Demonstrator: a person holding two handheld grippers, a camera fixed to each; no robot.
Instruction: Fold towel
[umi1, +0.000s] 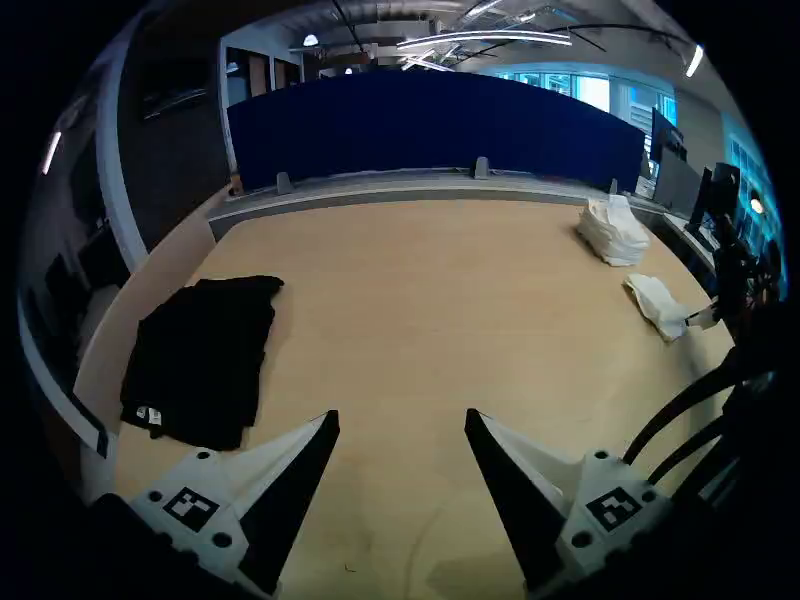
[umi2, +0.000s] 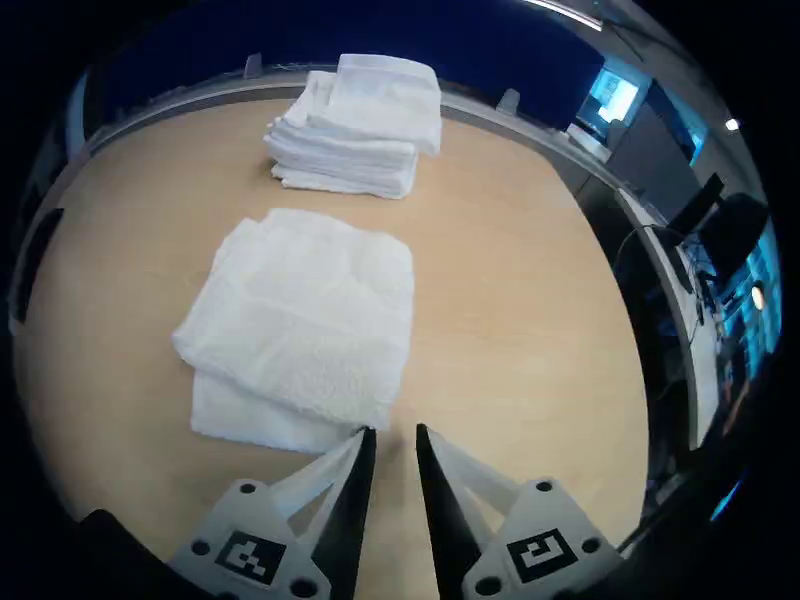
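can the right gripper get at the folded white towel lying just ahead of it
Probably yes: the right gripper sits at the near corner of the folded towel with nothing in between, though its jaws stand only narrowly apart.

The tabletop (umi2: 520, 300) is pale wood, smooth with a faint sheen, the white towel (umi2: 300, 320) and the towel stack (umi2: 350, 130) are nubby terry cloth, and the black cloth (umi1: 200, 360) looks soft and matt.
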